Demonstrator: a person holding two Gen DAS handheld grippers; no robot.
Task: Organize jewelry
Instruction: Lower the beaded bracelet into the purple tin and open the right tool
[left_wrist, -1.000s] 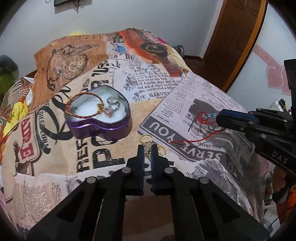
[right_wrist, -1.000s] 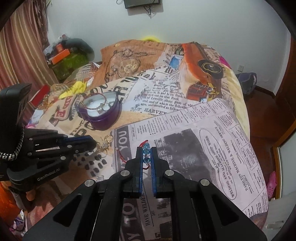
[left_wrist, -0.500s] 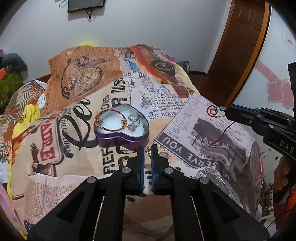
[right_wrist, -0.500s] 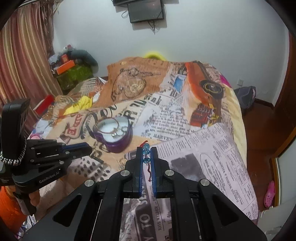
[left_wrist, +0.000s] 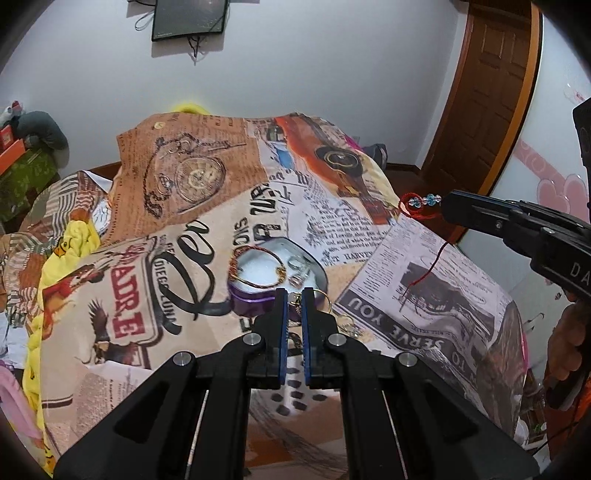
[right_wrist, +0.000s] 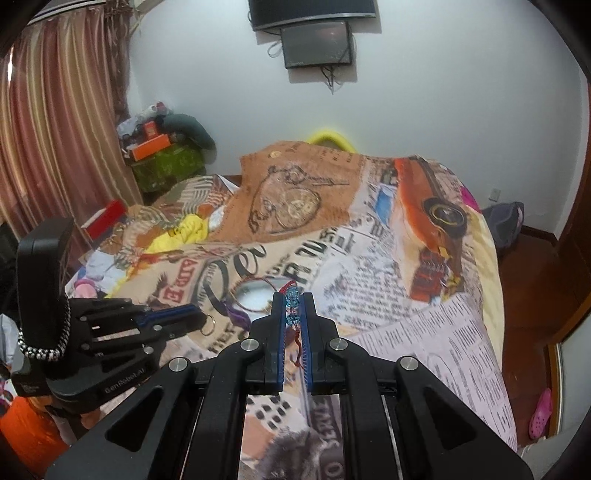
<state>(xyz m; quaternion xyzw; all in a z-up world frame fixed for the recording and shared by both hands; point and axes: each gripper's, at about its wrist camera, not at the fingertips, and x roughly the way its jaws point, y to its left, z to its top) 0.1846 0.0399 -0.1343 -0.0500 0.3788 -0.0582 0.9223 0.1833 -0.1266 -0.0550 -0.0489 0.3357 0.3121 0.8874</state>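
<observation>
Now that both tongs have lifted off the bed, left tongs (left_wrist: 294, 297) pinch gold rings (left_wrist: 295, 297) just above the purple tin (left_wrist: 255, 295); right tongs (right_wrist: 293, 301) pinch the red bead string (left_wrist: 421, 201) beside it, ready to drop in.

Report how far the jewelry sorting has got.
Done: a copper bangle and silver rings lie in the purple heart tin. In hand: the left gripper is shut on gold hoop earrings; the right gripper is shut on a red cord bracelet with blue beads. Left: putting both into the tin.
</observation>
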